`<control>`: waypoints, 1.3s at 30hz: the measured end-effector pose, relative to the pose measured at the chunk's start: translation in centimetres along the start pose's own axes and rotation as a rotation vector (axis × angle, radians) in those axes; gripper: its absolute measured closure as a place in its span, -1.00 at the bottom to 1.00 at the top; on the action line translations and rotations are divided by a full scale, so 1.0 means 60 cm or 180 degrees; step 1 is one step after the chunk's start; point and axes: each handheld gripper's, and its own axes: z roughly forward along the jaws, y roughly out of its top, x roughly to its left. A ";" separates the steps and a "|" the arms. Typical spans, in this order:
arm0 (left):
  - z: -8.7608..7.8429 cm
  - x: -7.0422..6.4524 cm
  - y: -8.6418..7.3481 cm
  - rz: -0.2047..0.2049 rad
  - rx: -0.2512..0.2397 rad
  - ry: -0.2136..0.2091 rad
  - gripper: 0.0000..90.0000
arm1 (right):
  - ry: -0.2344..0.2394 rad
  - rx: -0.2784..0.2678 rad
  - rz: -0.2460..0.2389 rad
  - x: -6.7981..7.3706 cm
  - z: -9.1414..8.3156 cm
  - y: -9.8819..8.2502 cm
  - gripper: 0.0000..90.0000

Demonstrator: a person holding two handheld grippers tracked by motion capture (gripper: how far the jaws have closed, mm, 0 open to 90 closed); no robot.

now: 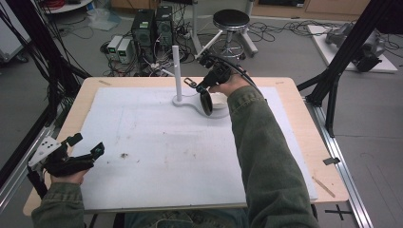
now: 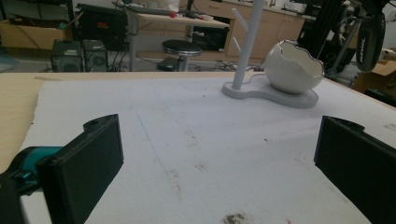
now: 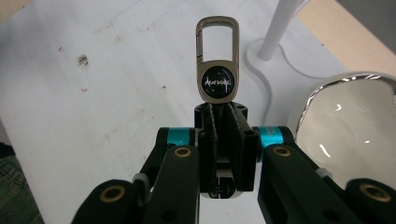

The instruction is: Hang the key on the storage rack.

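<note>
The right gripper point(image 3: 219, 123) clamped a metal keychain with black strap point(image 3: 217, 70) beside the white egg-shaped bowl point(image 3: 348, 126); the left gripper's point(image 2: 219, 154) fingers point(image 2: 91, 158) stood apart.

White mat point(image 1: 157, 142) lies open; peg stand point(image 1: 177, 71) and egg-shaped bowl point(image 2: 293, 67) block its far edge.

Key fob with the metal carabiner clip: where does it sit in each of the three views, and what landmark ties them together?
High view: the key fob is upper centre, clamped in the right gripper beside the white peg stand.
Left gripper view: it hangs at the top right edge.
Right gripper view: centre, clip end up, above the shut jaws.
Shared landmark: the white peg stand with the eggshell-shaped bowl on its base.
</note>
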 end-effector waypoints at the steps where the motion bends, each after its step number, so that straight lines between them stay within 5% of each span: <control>1: 0.000 0.000 0.000 -0.0002 0.0001 -0.0002 -0.96 | -0.0001 -0.0004 0.0002 -0.001 -0.003 0.006 0.85; 11: 0.000 0.001 0.000 -0.0023 -0.0011 -0.0001 -0.96 | -0.0148 -0.0024 -0.0036 0.001 -0.012 0.049 0.85; 22: -0.001 0.004 -0.001 -0.0048 -0.0009 0.0014 -0.96 | -0.0248 -0.0046 -0.0052 0.004 0.009 0.095 0.84; 39: -0.001 0.004 -0.002 -0.0049 -0.0008 0.0016 -0.96 | -0.0421 -0.0043 0.0030 -0.008 0.035 0.105 0.83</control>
